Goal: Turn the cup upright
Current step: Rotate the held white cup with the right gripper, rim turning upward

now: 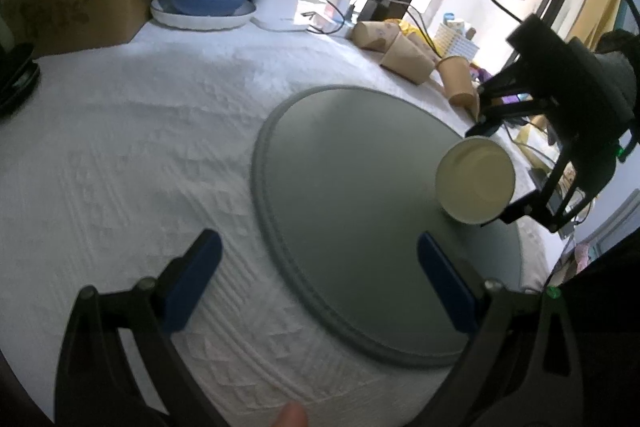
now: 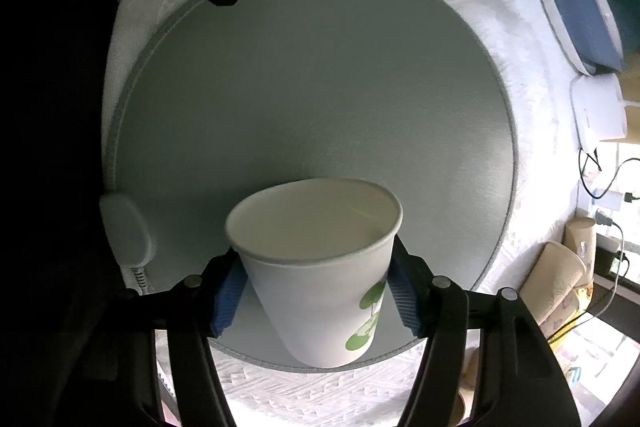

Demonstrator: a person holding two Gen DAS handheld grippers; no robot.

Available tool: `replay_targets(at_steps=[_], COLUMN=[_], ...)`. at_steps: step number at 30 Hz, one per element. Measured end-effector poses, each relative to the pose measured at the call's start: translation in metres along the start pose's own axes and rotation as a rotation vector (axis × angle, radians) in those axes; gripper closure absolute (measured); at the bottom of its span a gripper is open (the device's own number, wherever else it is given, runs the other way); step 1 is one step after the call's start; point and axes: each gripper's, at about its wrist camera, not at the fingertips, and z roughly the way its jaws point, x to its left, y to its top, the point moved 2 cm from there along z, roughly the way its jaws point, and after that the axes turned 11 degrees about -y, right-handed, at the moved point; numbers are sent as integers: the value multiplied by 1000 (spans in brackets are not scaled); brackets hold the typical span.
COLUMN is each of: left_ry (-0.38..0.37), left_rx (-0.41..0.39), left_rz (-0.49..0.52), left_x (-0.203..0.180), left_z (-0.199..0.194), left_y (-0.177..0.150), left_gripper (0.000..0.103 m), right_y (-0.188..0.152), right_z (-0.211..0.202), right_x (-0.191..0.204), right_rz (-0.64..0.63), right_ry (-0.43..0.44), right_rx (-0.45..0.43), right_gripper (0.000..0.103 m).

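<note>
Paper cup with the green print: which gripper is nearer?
Right. The right gripper is clamped on the paper cup; the left gripper hovers open, apart from it across the grey mat.

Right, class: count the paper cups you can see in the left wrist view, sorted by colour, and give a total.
White cup, held in the right claw: 1
Brown cups, at the table's far edge: 3
Total: 4
</note>
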Motion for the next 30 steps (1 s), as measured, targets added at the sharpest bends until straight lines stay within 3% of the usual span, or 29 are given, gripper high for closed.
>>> replay_targets(at_steps=[8,14,19,30], left_ry=[0,-11,-20,-3], left_rx=[0,7,14,49], left_rz=[-7,7,24,77], left_x=[-3,-8,-14,-24], left_z=[-1,-2,0,16], left_y=[2,8,18,44], left_gripper=[4,4,4,4], right_y=[-20,-25,-36,-68], right_z=[-14,-28,-42,-53], right_x=[-3,-9,-19,-18], right_rz=[95,253,457,1071], right_ry=[-28,-64,-87,-175], right_rx=[-51,-135,-243,-554], right_gripper=[37,37,37,37])
